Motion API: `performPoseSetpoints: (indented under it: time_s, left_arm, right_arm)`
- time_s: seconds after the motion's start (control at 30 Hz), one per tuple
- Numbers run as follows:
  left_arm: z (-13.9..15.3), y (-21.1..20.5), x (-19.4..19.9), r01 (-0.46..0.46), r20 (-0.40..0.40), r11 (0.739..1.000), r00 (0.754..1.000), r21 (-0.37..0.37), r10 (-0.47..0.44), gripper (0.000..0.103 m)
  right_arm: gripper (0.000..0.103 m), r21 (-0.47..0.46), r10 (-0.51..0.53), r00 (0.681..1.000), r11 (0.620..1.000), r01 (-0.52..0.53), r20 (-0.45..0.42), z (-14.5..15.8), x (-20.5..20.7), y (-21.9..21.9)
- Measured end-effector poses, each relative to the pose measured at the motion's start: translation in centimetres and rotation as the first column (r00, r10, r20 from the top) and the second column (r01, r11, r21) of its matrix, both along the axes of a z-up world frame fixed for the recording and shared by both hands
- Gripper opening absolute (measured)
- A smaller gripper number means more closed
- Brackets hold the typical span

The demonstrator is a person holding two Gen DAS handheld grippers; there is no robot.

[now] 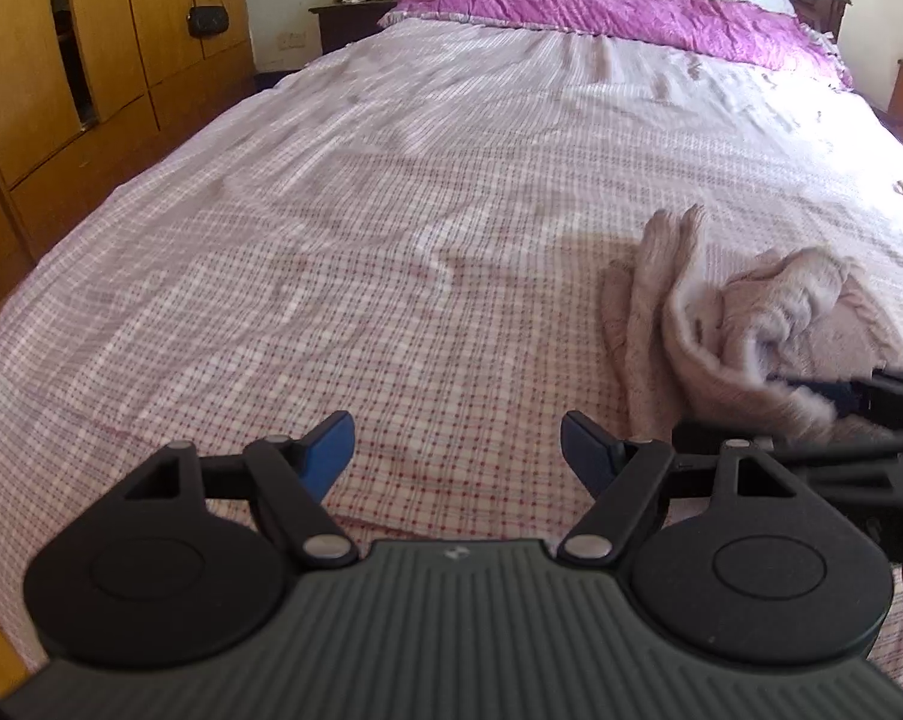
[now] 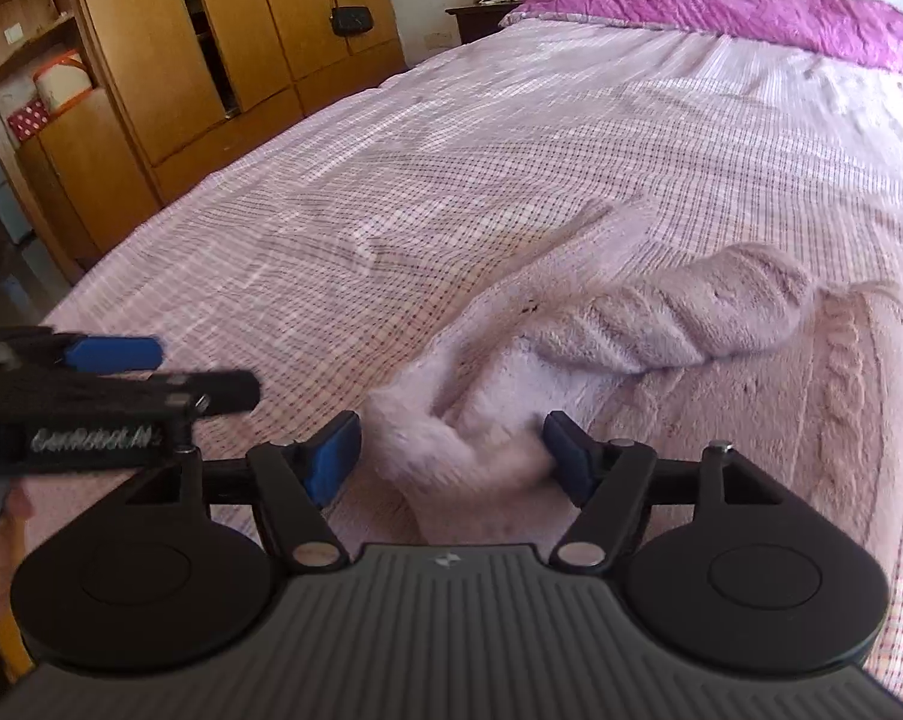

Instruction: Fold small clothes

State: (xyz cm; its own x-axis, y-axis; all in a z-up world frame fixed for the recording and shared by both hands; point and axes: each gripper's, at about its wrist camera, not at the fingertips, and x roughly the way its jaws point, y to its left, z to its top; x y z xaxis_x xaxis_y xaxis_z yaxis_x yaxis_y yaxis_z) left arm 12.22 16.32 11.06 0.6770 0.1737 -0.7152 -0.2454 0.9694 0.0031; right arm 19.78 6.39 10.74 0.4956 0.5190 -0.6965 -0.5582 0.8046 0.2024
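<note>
Daylight is flooding in from the right, washing out the far right side of the bed (image 1: 451,192) in the left wrist view until the checked pattern is dissolving into white glare there. The wardrobe (image 2: 151,90) side is sitting in softer, warmer light. Both fisheye lenses are bending straight lines near the edges and darkening the corners. Motion blur is smearing the fluffy pink garment (image 2: 661,360) between the jaws in the right wrist view, and the left gripper (image 2: 115,354) crossing that frame is also looking streaked, its white lettering barely readable.
</note>
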Motion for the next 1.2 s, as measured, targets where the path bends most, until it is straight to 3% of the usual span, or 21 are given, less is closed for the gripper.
performPoseSetpoints:
  time_s: [0.27,0.4,0.5,0.7,0.83,0.93,1.0,1.07,1.1,1.13,1.17,1.2]
  left_arm:
    - [1.9,-2.3,2.2,0.113,0.078,0.992,0.991,-0.054,-0.109,0.077]
    - [1.8,-4.6,4.9,0.205,0.094,0.976,0.976,-0.070,-0.198,0.077]
    - [0.9,-6.2,7.4,0.252,0.080,0.964,0.966,-0.085,-0.246,0.077]
    - [-1.2,-8.7,11.2,0.347,0.063,0.930,0.938,-0.120,-0.342,0.077]
    - [-2.9,-9.7,12.5,0.393,0.042,0.906,0.919,-0.158,-0.391,0.077]
    - [-3.4,-9.6,11.6,0.445,0.089,0.872,0.895,-0.202,-0.436,0.077]
    - [-3.5,-9.9,10.9,0.483,0.109,0.857,0.875,-0.180,-0.471,0.077]
    - [-3.6,-10.5,10.3,0.482,0.143,0.873,0.871,-0.077,-0.469,0.076]
    - [-3.6,-10.8,10.3,0.458,0.144,0.889,0.881,-0.019,-0.451,0.070]
    - [-3.7,-10.9,10.5,0.435,0.146,0.900,0.891,-0.004,-0.430,0.025]
    - [-3.6,-10.4,10.8,0.407,0.157,0.912,0.905,-0.048,-0.396,0.012]
    - [-3.3,-9.5,10.8,0.366,0.192,0.925,0.919,-0.099,-0.343,0.012]
  right_arm:
    - [0.078,0.103,-0.041,0.998,0.994,0.046,-0.048,2.1,-2.6,-7.7]
    - [0.079,0.175,-0.142,0.987,0.973,0.153,-0.073,3.0,-2.5,-12.6]
    - [0.082,0.167,-0.254,0.965,0.951,0.261,-0.059,3.3,-1.7,-15.7]
    - [0.083,0.200,-0.355,0.923,0.903,0.380,-0.147,1.0,1.5,-20.2]
    - [0.084,0.243,-0.351,0.909,0.883,0.401,-0.224,-1.3,3.0,-21.2]
    - [0.085,0.268,-0.327,0.913,0.882,0.387,-0.242,-2.1,3.5,-21.1]
    - [0.086,0.268,-0.314,0.918,0.888,0.374,-0.240,-2.3,3.9,-20.8]
    - [0.086,0.274,-0.298,0.924,0.892,0.359,-0.240,-2.5,4.2,-20.3]
    - [0.086,0.275,-0.292,0.925,0.894,0.354,-0.242,-2.5,4.3,-20.0]
    - [0.087,0.277,-0.287,0.927,0.895,0.349,-0.242,-2.6,4.5,-19.7]
    - [0.087,0.280,-0.280,0.929,0.896,0.343,-0.242,-2.7,4.7,-19.5]
    - [0.087,0.288,-0.274,0.932,0.897,0.336,-0.236,-2.7,4.8,-19.2]
